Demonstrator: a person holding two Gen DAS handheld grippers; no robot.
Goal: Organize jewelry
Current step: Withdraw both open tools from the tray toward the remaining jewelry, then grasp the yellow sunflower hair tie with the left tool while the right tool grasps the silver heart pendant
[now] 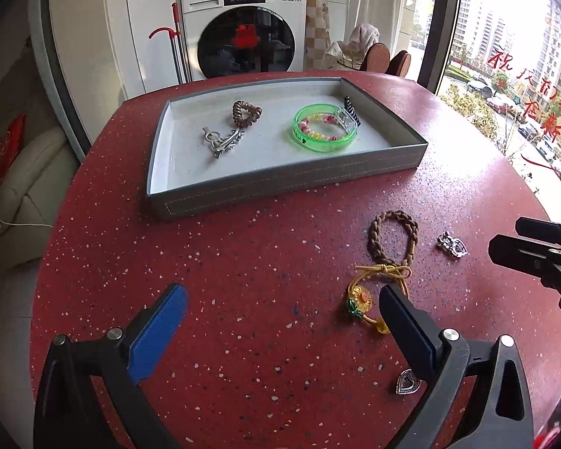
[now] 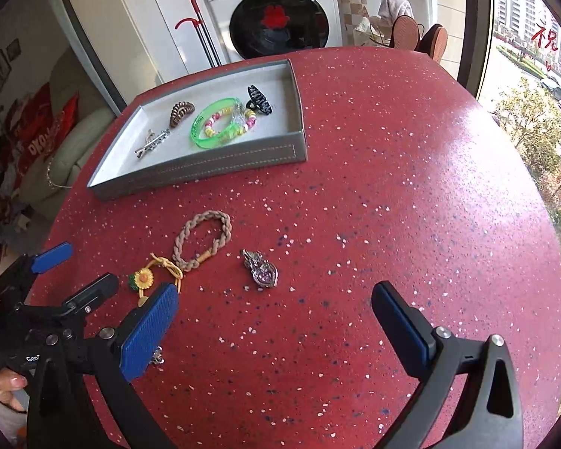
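Note:
A grey tray [image 1: 280, 181] [image 2: 205, 166] on the red table holds a green bangle [image 1: 324, 127] [image 2: 215, 123], a brown coil tie [image 1: 246, 113], a silver clip [image 1: 222, 140] and a black claw clip [image 2: 258, 100]. On the table lie a braided tie [image 1: 392, 237] [image 2: 202, 239], a sunflower tie [image 1: 362, 299] [image 2: 143, 278], a silver heart charm [image 1: 453, 245] [image 2: 261, 271] and a heart pendant [image 1: 406, 381]. My left gripper [image 1: 284, 321] is open, empty, left of the sunflower tie. My right gripper [image 2: 276, 321] is open, empty, just short of the silver charm.
The round red speckled table [image 1: 243, 299] ends near a window on the right. A washing machine [image 1: 243, 22] and a red-handled mop [image 1: 177, 41] stand beyond the table's far edge. A cream sofa [image 1: 15, 187] is at left.

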